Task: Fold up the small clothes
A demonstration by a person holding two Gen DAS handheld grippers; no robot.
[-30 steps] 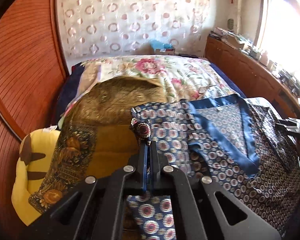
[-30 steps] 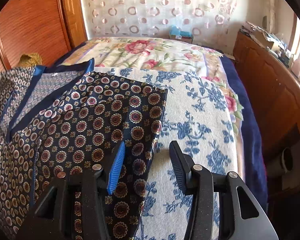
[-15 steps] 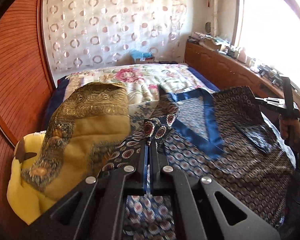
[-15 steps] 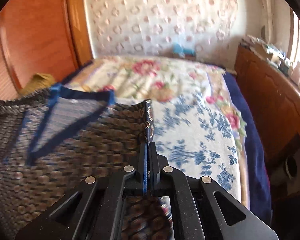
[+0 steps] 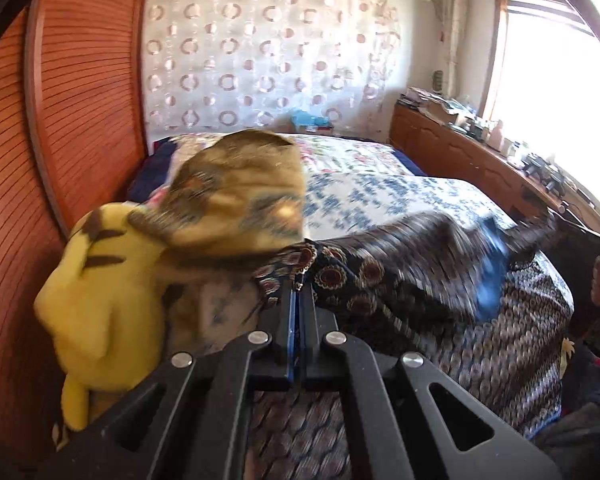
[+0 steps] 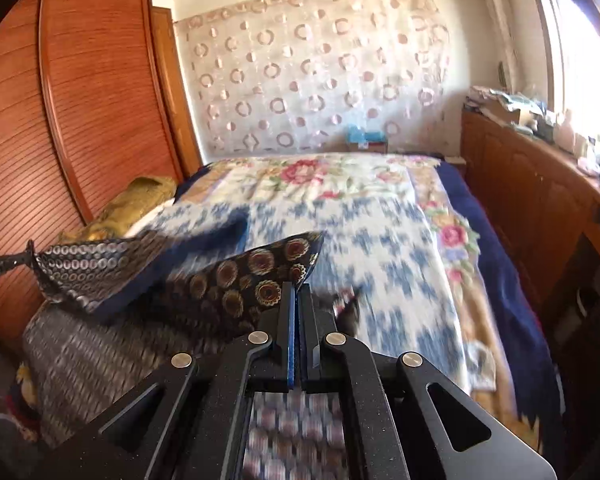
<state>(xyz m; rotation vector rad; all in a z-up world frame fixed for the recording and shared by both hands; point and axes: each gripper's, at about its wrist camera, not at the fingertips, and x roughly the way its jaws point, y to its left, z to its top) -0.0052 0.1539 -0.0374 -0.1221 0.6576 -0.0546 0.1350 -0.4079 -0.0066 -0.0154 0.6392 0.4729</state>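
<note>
Left wrist view
Left gripper (image 5: pixel 299 285): fingers clamped on a corner of the garment (image 5: pixel 400 292).
Garment: dark, medallion print, blue trim, lifted over the bed (image 5: pixel 380 196), blurred; its far end meets the right gripper (image 5: pixel 556 210).
Beside it: gold cloth (image 5: pixel 236 196), yellow plush (image 5: pixel 96 280).

Right wrist view
Right gripper (image 6: pixel 299 286): fingers clamped on another garment (image 6: pixel 236 280) corner.
Garment: stretched left to the left gripper (image 6: pixel 4 265), above the bed (image 6: pixel 380 248).

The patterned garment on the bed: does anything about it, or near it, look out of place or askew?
Yes. The patterned garment is not flat: both grippers, left and right, pinch its corners, so it hangs bunched over the bed. Beside it, a gold cloth lies crumpled over a yellow plush toy.
</note>
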